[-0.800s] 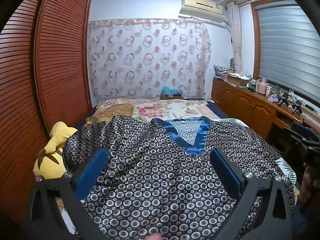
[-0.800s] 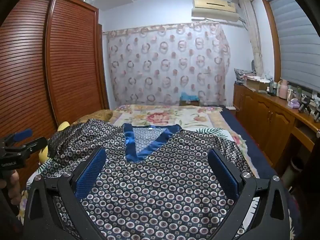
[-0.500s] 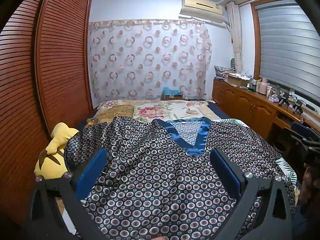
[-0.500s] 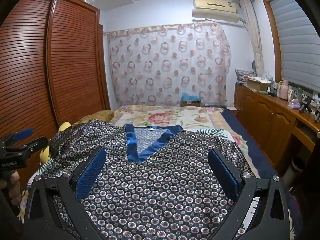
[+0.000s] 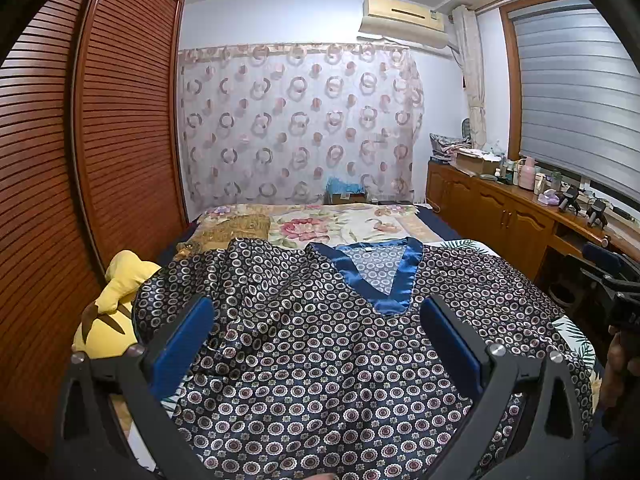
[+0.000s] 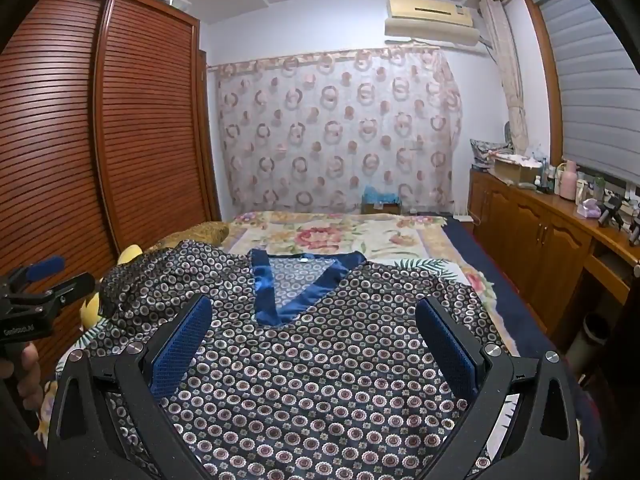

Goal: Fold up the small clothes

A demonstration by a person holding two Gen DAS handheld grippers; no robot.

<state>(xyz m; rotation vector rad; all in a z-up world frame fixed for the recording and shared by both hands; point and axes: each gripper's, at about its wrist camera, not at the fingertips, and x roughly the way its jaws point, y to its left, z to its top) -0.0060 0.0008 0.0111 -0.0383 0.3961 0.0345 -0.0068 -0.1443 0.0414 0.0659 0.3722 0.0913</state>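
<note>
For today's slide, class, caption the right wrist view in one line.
Open right gripper poised over a patterned V-neck top spread flat on the bed, unfolded.

Not much to read here, honestly. The only lettering I can spot is in the right wrist view — a small white print on the black body of the left tool [image 6: 38, 280], down at the left edge of the picture. It's too small and warped by the lens to make out for sure. The air conditioner [image 6: 432, 20] up on the wall has a little sticker or badge at its right end, but it's just a blur — nothing legible there either.
</note>
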